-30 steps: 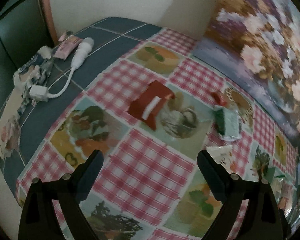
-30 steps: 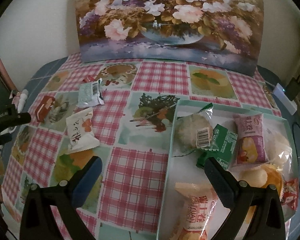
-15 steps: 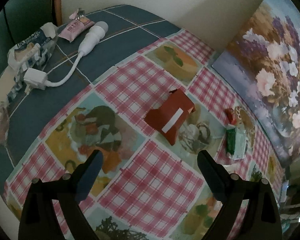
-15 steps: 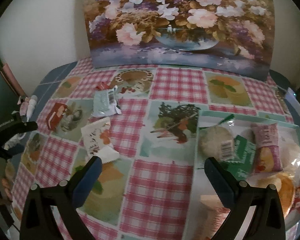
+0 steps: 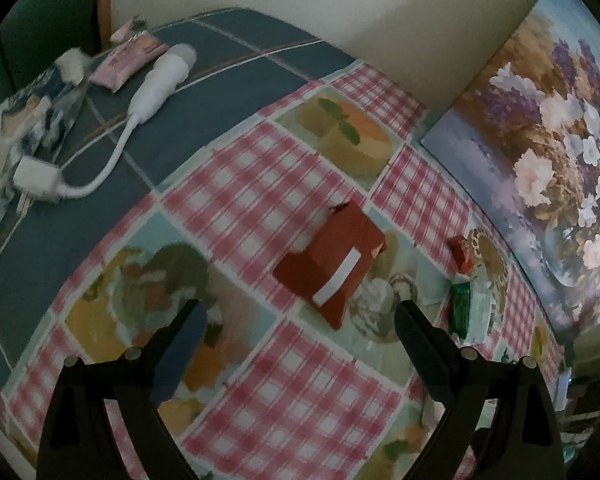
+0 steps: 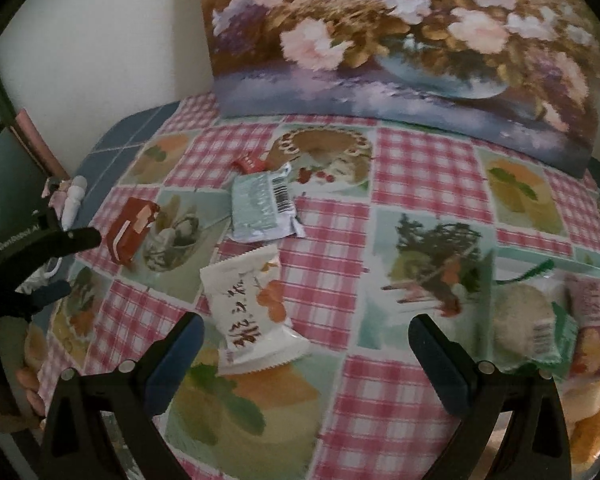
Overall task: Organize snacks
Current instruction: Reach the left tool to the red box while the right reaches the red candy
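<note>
A red snack packet (image 5: 332,262) lies on the checked tablecloth just ahead of my open, empty left gripper (image 5: 300,328); it also shows in the right wrist view (image 6: 130,229), with the left gripper (image 6: 60,264) beside it. A white snack packet (image 6: 252,312) lies between the fingers of my open, empty right gripper (image 6: 306,334). A pale green packet (image 6: 262,208) and a small red candy (image 6: 250,162) lie further back. A pale green tray (image 6: 540,266) at the right holds several snacks.
A large flower painting (image 6: 400,40) leans on the wall behind the table. A white plug and cable (image 5: 148,92), a pink packet (image 5: 126,58) and a patterned bag (image 5: 32,108) lie on the blue cloth at the far left, by the table's edge.
Both grippers have moved forward and lower. The red packet is nearer to the left gripper, and the white packet now lies between the right gripper's fingers. Nothing was grasped.
</note>
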Motion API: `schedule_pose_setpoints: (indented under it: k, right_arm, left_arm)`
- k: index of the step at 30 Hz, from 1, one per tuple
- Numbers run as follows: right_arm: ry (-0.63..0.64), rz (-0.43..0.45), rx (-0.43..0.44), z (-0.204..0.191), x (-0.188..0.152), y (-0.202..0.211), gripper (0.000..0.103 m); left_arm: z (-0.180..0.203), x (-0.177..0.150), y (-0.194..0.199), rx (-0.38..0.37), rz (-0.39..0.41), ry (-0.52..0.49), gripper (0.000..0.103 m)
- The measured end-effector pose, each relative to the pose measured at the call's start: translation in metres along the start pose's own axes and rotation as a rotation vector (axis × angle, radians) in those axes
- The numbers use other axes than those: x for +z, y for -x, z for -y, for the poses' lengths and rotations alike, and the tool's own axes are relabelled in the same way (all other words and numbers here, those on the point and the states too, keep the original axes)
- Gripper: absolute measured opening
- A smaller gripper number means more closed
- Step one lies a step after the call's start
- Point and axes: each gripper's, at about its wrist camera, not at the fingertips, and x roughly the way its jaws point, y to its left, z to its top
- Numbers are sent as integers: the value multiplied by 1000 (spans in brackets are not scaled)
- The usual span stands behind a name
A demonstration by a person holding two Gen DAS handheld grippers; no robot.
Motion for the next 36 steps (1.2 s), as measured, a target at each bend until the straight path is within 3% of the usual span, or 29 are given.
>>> schedule_pose_setpoints:
  k: [6, 19, 24, 32, 36]
  right_arm:
    - [34, -17, -10, -9, 15, -18, 103]
    - [62, -22, 27, -10, 98, -59, 102]
    - [142, -47, 11, -28, 121, -80, 92]
    - [173, -113, 32, -48, 140, -114, 63]
    - [199, -140, 30, -55, 139, -127, 50]
  left_arm:
    - [7, 9, -10, -5, 27, -62, 95]
    - [11, 18, -36, 18, 59, -115, 95]
    - [18, 20, -46, 27, 60, -163, 95]
    - [20, 20, -55, 41, 75, -185, 95]
    - [22, 19, -55, 40, 86, -204, 90]
